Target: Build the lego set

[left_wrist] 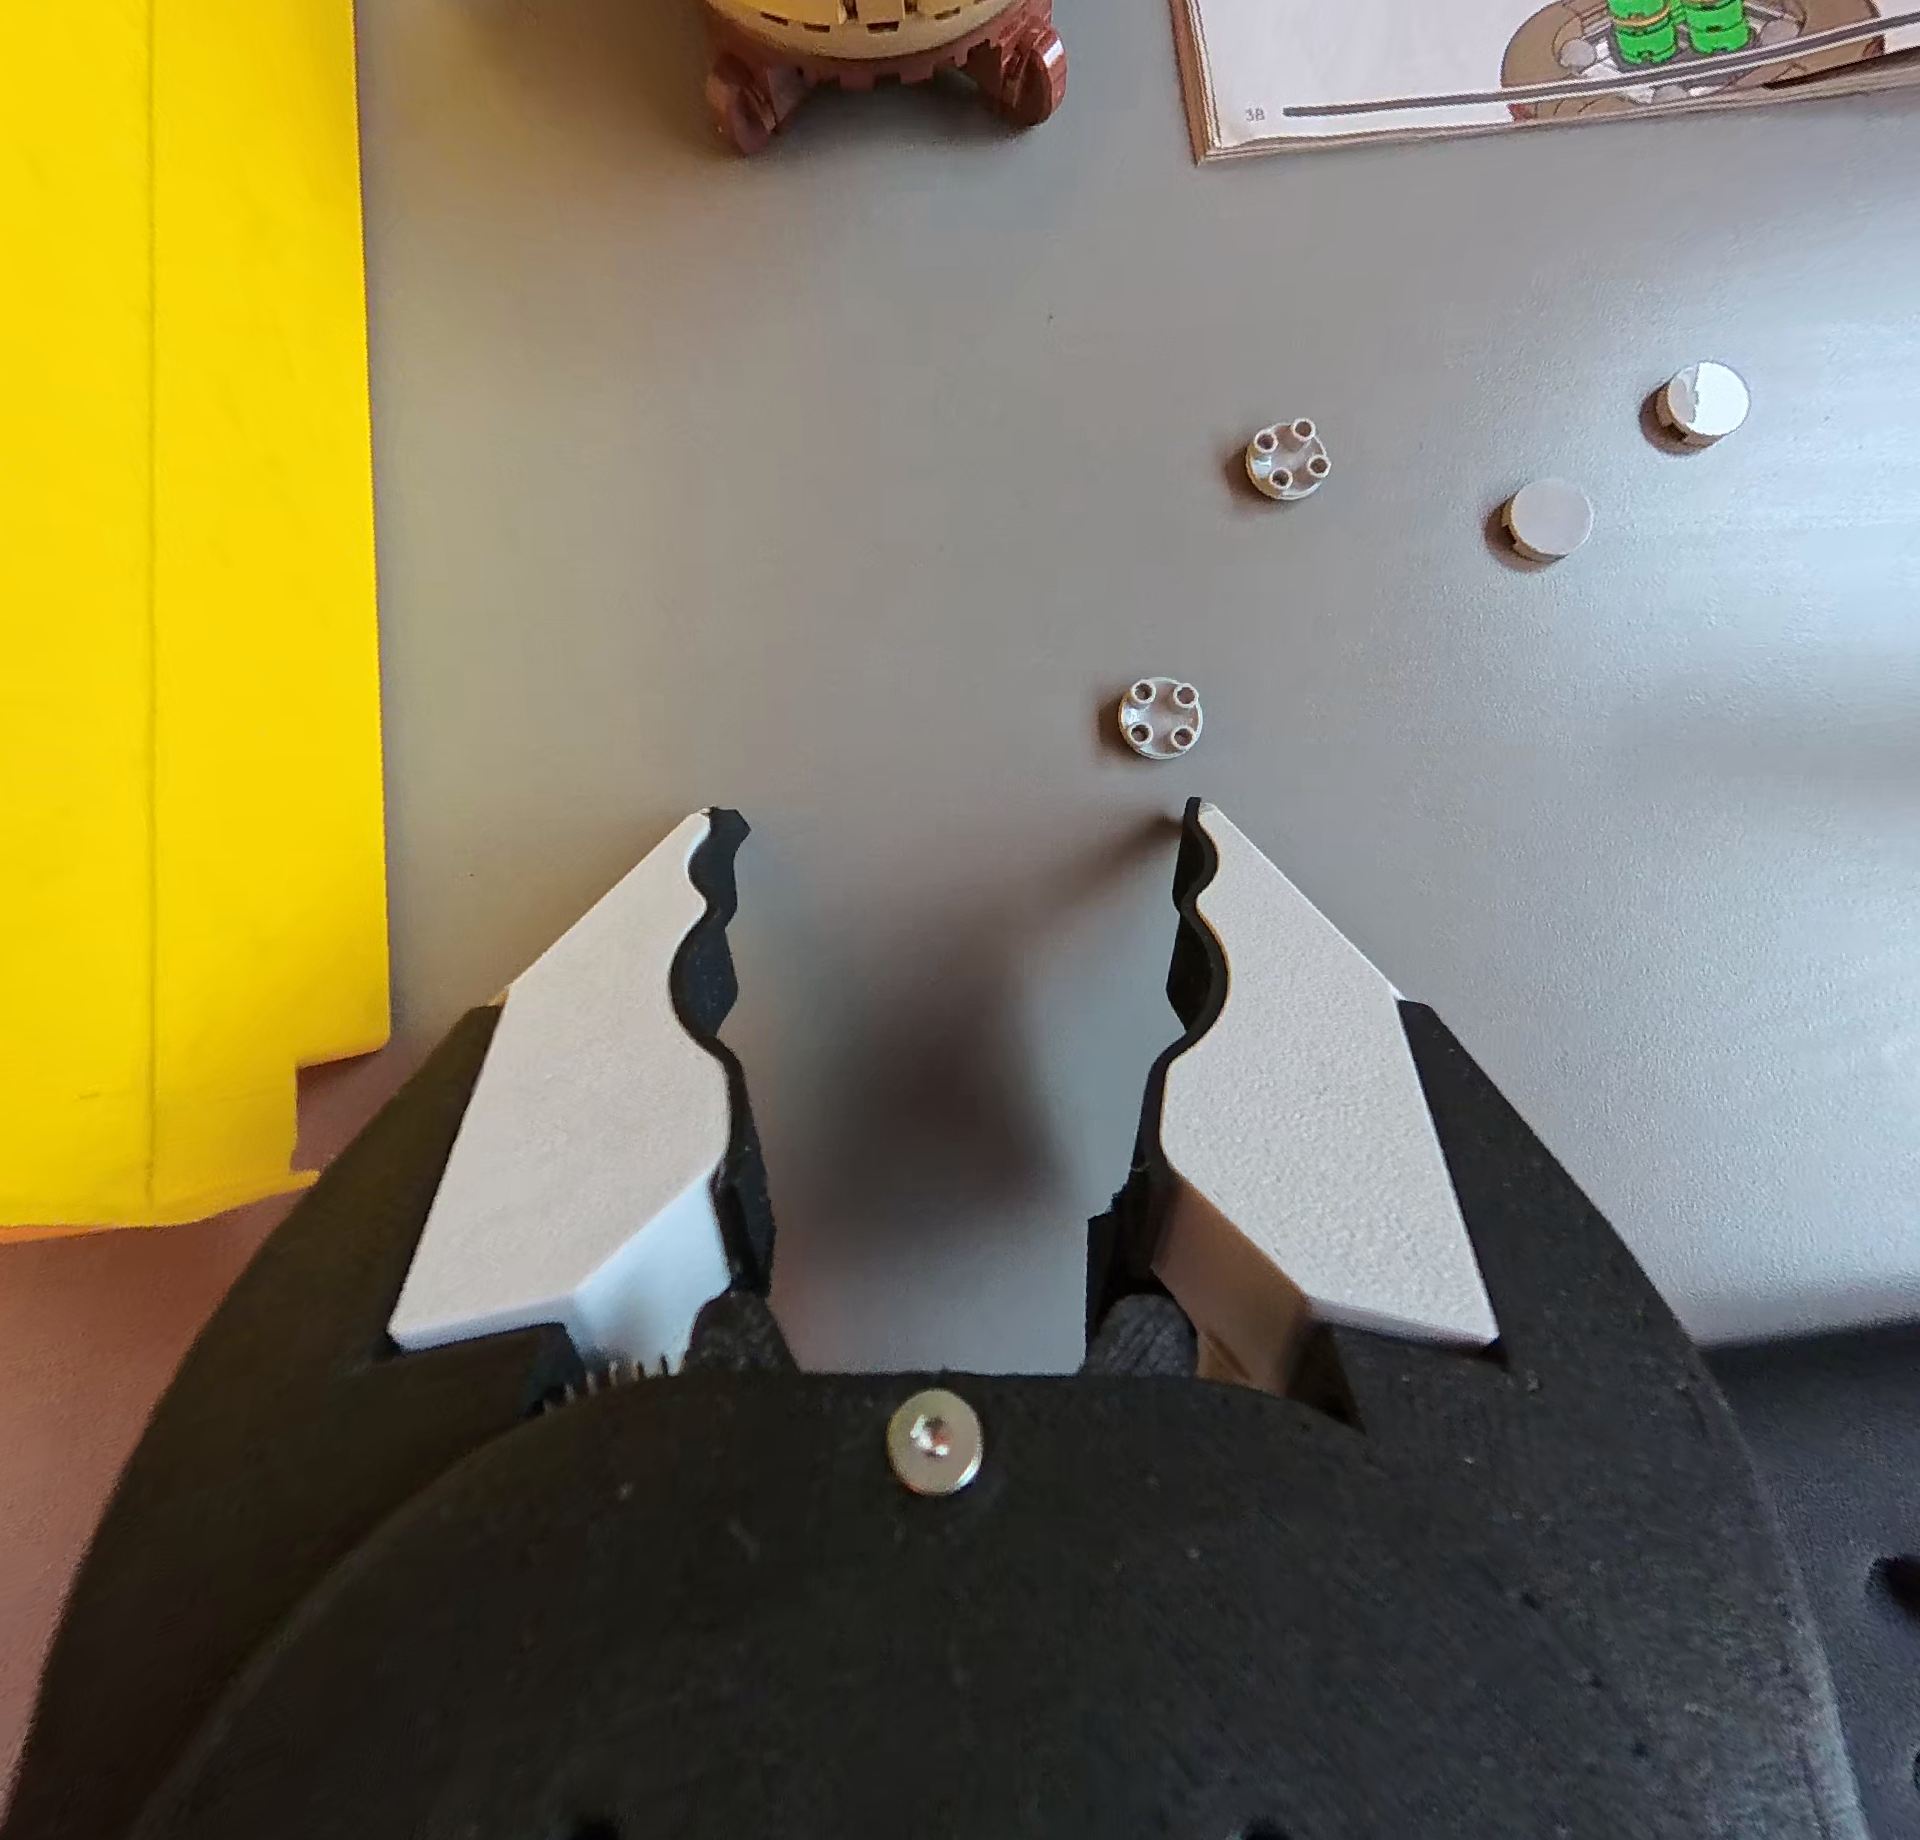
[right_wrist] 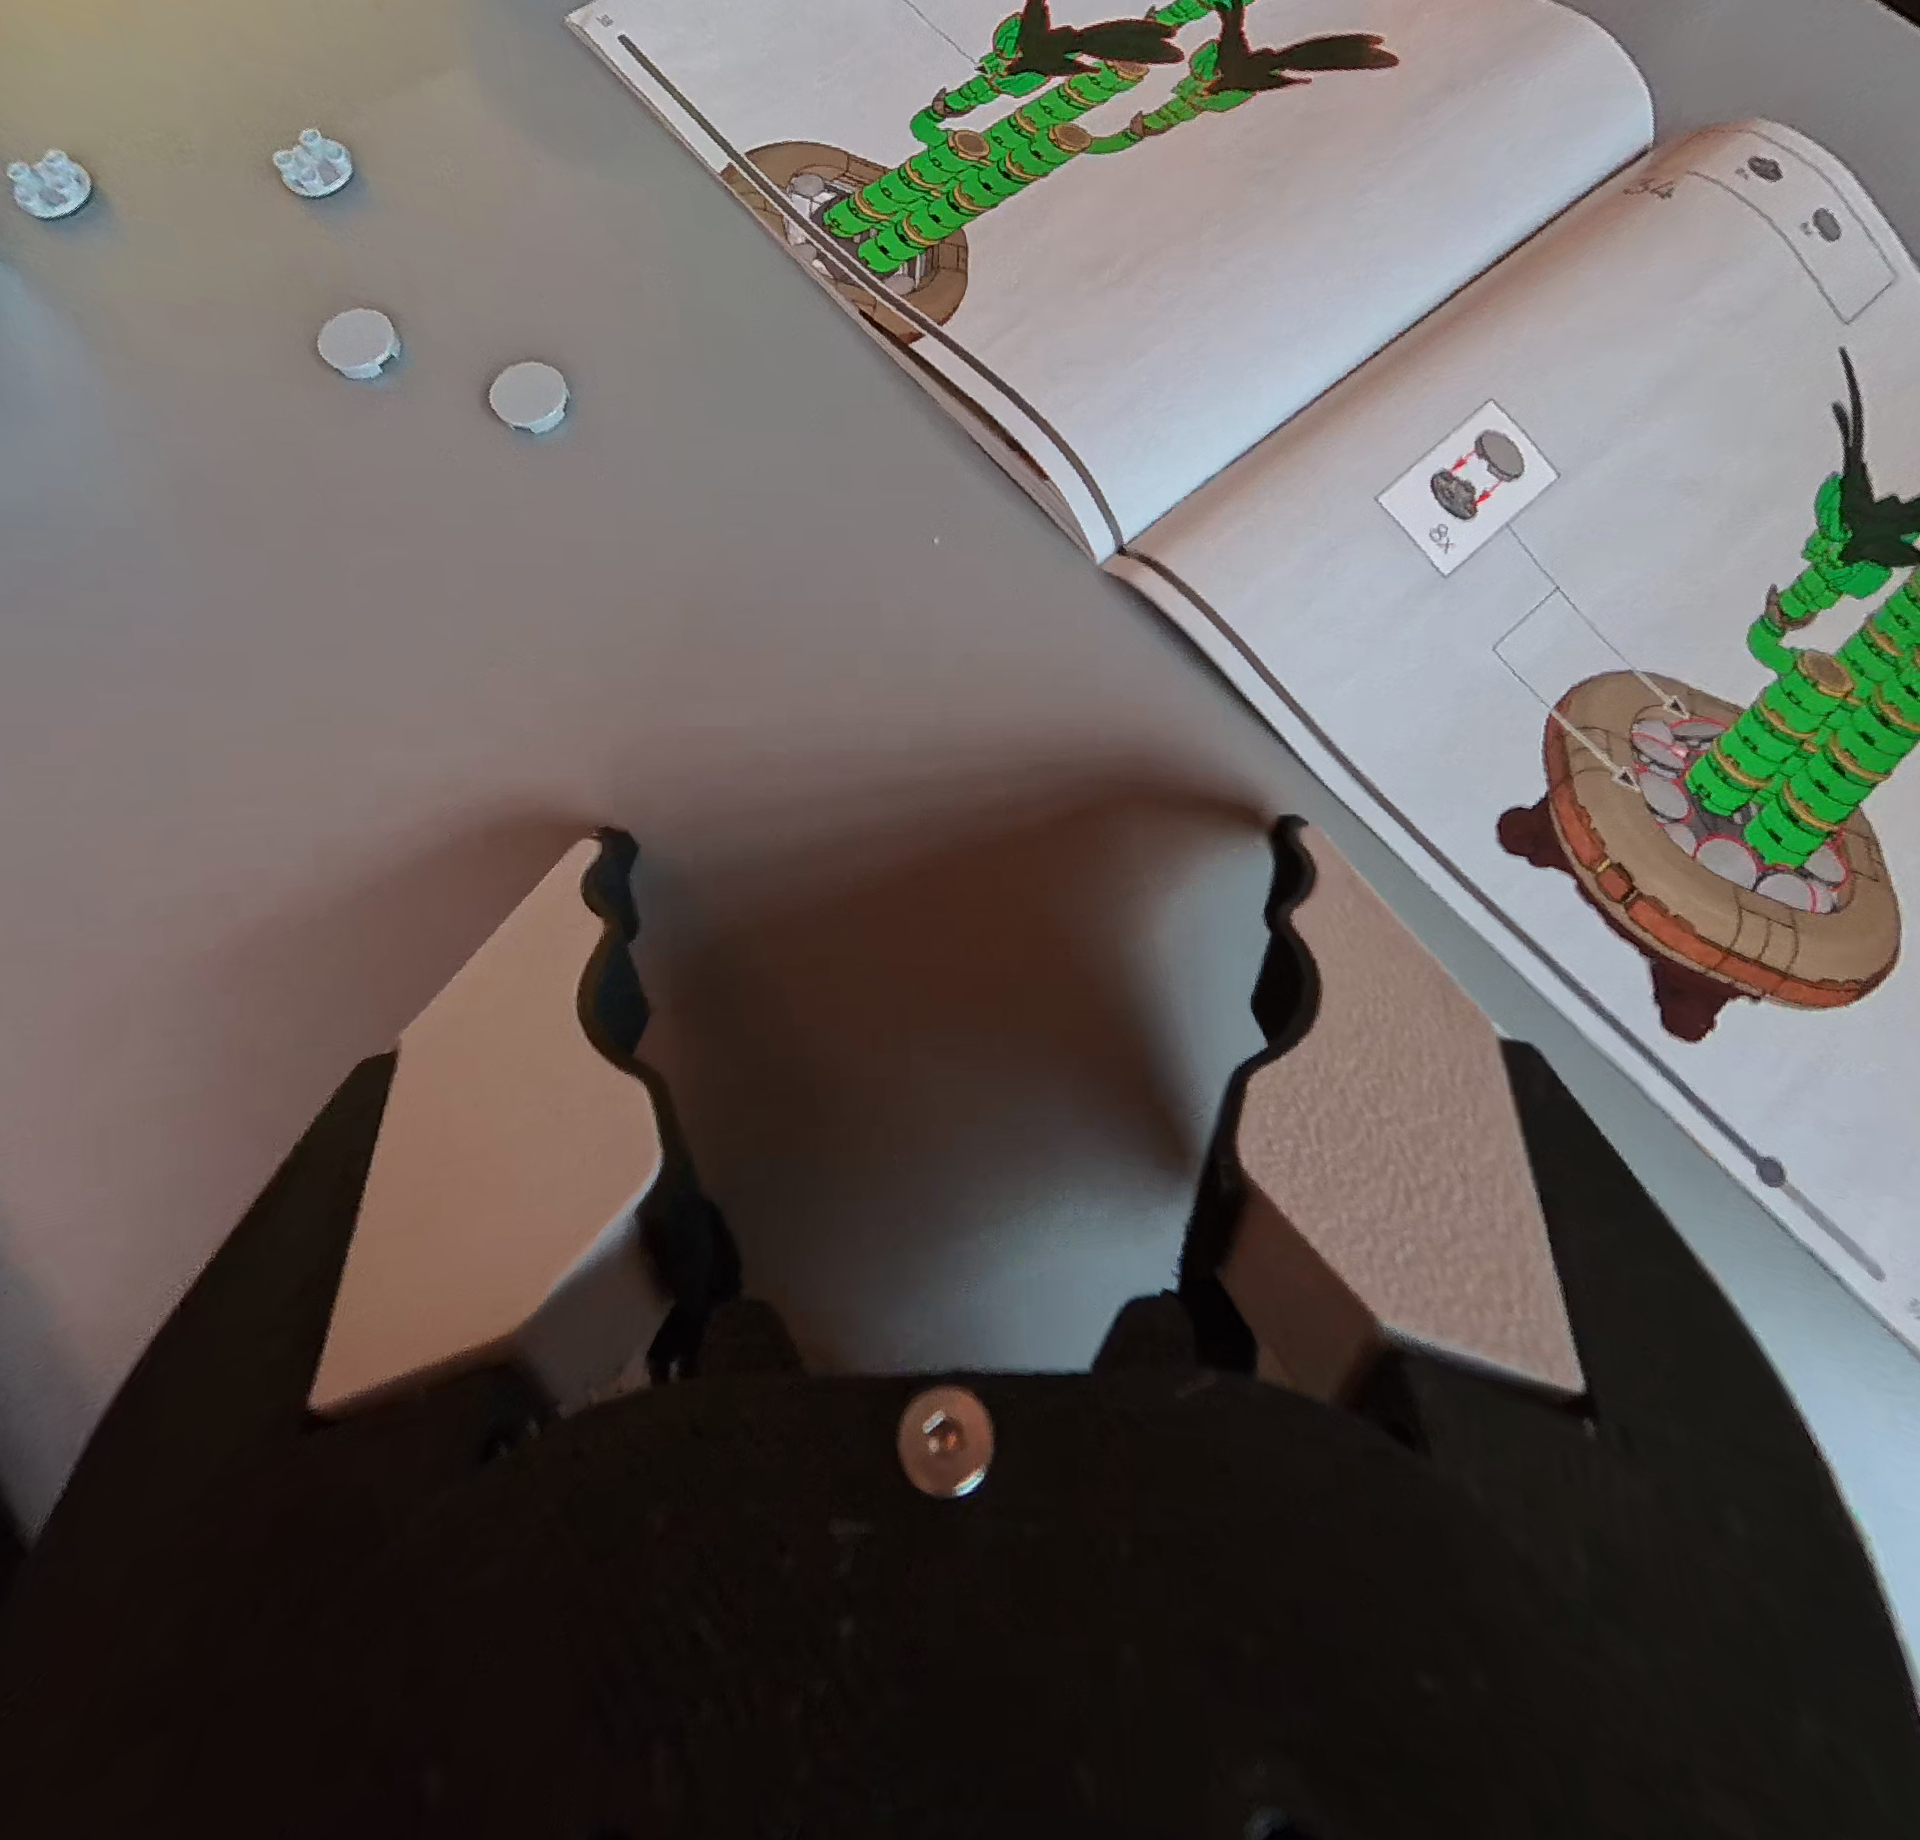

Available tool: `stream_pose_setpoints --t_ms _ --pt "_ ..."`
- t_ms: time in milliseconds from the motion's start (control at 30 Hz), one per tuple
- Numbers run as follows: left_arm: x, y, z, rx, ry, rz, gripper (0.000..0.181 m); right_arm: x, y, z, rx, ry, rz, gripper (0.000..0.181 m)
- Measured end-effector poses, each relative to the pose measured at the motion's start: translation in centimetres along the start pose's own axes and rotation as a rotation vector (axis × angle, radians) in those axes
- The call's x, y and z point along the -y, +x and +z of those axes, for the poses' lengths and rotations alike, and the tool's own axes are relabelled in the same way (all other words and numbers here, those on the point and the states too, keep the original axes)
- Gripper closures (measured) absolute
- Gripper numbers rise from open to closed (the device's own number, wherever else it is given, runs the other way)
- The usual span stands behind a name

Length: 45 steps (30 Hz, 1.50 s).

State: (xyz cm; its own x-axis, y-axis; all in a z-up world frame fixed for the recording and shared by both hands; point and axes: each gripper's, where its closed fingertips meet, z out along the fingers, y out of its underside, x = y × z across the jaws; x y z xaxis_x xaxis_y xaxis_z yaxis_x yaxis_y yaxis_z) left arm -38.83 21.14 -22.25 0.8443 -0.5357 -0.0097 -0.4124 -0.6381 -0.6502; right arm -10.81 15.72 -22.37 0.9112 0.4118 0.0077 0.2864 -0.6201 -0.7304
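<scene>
Four round grey pieces (left_wrist: 1162, 718) near printed instruction booklet (right_wrist: 1195, 336); writing omitted.

Black tool (left_wrist: 966, 814), grey wavy-edged fingers (left_wrist: 1288, 1011)

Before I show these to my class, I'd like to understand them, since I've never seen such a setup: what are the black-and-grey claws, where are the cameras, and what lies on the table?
The claws are two-finger grippers that a person holds, one in each hand. Each carries a camera looking forward along its fingers, so each picture is one gripper's own view. The left gripper and the right gripper are both open and hold nothing. On the grey table lie four small round grey pieces: two studded plates and two smooth tiles. Farther off stands a partly built tan pot on brown feet, beside an open instruction booklet picturing a green plant. A yellow box lies at the left.
</scene>
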Motion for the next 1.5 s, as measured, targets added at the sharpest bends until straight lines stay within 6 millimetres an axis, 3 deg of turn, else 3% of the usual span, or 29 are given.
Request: stream_pose_setpoints --t_ms 33,100,200,300,400,533,567,633,733,867,1033,1133,1233,1333,1500 --pt "0.1 0.1 -0.1 -0.011 0.007 -0.005 0.100 0.4 0.0 -0.2 -0.009 -0.005 -0.013 0.073" --pt "0.5 0.4 -0.5 -0.050 0.045 -0.015 0.104 3.0 -0.2 -1.6 -0.056 0.105 -0.085 0.076" --pt "1.9 1.0 -1.9 -0.112 0.162 -0.012 0.106 9.6 -1.6 -6.4 -0.126 0.429 -0.229 0.067" --pt "3.4 0.5 -3.9 -0.095 0.295 0.029 0.107 16.4 -3.6 -11.4 -0.078 0.738 -0.191 0.054" --pt "6.4 -0.8 -8.7 -0.012 0.566 0.068 0.128 22.5 -5.7 -14.6 0.055 0.858 -0.132 0.062" --pt "9.5 -4.6 -18.0 0.127 0.958 0.054 0.128 29.3 -8.7 -19.3 0.057 1.089 -0.218 0.118" --pt "10.0 -5.9 -19.7 0.154 0.991 0.047 0.130 30.3 -9.4 -19.7 0.047 1.105 -0.240 0.132" --pt "10.5 -8.8 -20.9 0.206 0.941 0.042 0.125 32.0 -10.3 -19.6 0.023 1.114 -0.252 0.140" --pt "10.7 -12.3 -19.3 0.214 0.730 0.069 0.126 33.9 -11.8 -18.6 0.066 1.111 -0.281 0.148" --pt "10.3 -16.7 -14.5 0.212 0.451 0.078 0.133 34.5 -12.3 -16.5 0.124 1.019 -0.329 0.146" --pt "7.0 -19.8 -6.0 0.130 -0.019 0.100 0.138 33.7 -11.7 -15.2 0.151 0.976 -0.354 0.146" --pt "6.4 -20.4 -2.7 0.060 -0.137 0.014 0.135 33.5 -10.8 -14.8 0.143 0.964 -0.344 0.145" --pt "5.4 -21.3 -0.9 0.059 -0.259 -0.027 0.131 33.2 -9.7 -14.5 0.121 0.939 -0.330 0.144" --pt "4.7 -22.0 0.1 0.086 -0.324 -0.022 0.140 33.0 -8.9 -14.6 0.119 0.923 -0.315 0.143" --pt "3.7 -22.2 0.6 0.098 -0.405 -0.044 0.146 32.8 -7.8 -15.5 0.124 0.948 -0.291 0.143"
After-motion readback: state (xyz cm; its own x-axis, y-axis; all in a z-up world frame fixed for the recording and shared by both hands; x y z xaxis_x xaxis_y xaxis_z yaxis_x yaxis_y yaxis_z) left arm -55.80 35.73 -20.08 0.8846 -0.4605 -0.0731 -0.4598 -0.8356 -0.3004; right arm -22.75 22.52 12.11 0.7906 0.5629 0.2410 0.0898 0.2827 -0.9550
